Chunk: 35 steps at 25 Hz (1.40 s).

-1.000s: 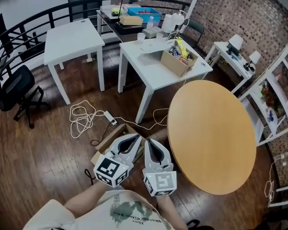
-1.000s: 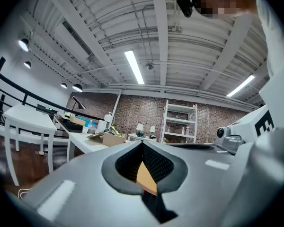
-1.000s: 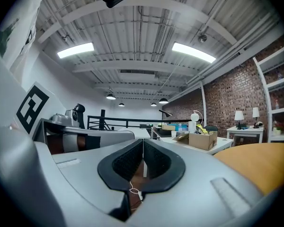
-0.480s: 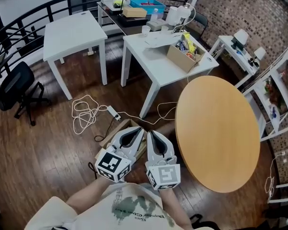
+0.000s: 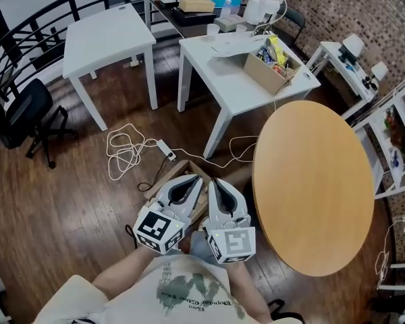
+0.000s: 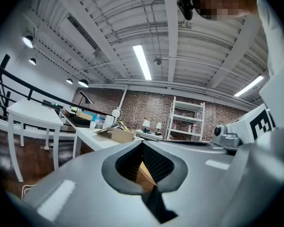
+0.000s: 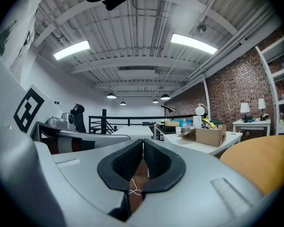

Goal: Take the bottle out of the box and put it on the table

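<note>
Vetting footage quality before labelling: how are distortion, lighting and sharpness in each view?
Head view: evenly lit, sharp, wide-angle bending toward the edges. Left gripper view: fisheye, black corners, strip light blown out. Right gripper view: same fisheye, ceiling panels glaring.

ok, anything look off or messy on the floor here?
A white cable lies in loose tangled loops on the wood floor, with its power strip, just beyond the cardboard box. Nothing else stands out.
</note>
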Available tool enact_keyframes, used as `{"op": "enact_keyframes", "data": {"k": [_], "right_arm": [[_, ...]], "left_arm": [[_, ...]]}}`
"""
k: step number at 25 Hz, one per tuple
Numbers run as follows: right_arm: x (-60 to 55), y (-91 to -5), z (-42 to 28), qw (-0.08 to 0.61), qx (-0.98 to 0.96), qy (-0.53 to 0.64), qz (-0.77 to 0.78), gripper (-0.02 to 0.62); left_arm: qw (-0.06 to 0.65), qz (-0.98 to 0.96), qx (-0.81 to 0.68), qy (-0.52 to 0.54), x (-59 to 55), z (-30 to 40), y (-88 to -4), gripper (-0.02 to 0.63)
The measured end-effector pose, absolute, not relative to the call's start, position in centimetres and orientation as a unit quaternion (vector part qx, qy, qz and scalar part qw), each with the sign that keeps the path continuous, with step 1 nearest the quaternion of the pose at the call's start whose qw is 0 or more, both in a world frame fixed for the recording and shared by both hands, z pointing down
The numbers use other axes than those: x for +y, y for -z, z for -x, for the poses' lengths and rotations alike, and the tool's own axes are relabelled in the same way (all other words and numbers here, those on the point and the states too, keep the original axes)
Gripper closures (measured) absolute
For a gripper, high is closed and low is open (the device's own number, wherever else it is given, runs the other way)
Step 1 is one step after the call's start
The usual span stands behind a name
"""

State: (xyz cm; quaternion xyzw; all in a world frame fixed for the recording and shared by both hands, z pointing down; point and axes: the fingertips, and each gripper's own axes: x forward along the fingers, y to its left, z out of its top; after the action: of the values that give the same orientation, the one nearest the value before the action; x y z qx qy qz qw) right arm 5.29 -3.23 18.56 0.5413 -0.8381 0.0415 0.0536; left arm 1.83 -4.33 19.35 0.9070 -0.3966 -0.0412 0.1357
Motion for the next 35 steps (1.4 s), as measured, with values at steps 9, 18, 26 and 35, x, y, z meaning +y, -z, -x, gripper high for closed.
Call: {"op": "enact_keyframes", "data": {"k": [9, 18, 26, 35], "right_arm": [[-9.4, -20.9, -8.2, 0.07, -0.864, -0.054, -0.496, 0.589], [-14.3, -27.6, -9.4, 0.108, -0.884, -0.093, -0.446, 0.583], [-15.6, -35.5, -8.3, 0.148, -0.89, -0.137, -0.409, 0.583], [-16.2, -46.3, -4.7, 0.188, -0.901, -0.172, -0.35, 0.58]], "left_arm": [[0.156, -0.887, -0.433, 0.023, -9.8, -5.5, -21.8, 0.614], [0.204, -0.851, -0.484, -0.003, -14.6, -5.9, -28.6, 0.614], [0.24, -0.815, -0.527, -0.018, -15.7, -3.7, -36.0, 0.614], [0.296, -0.774, -0.559, -0.047, -14.4, -1.3, -46.8, 0.614]]}}
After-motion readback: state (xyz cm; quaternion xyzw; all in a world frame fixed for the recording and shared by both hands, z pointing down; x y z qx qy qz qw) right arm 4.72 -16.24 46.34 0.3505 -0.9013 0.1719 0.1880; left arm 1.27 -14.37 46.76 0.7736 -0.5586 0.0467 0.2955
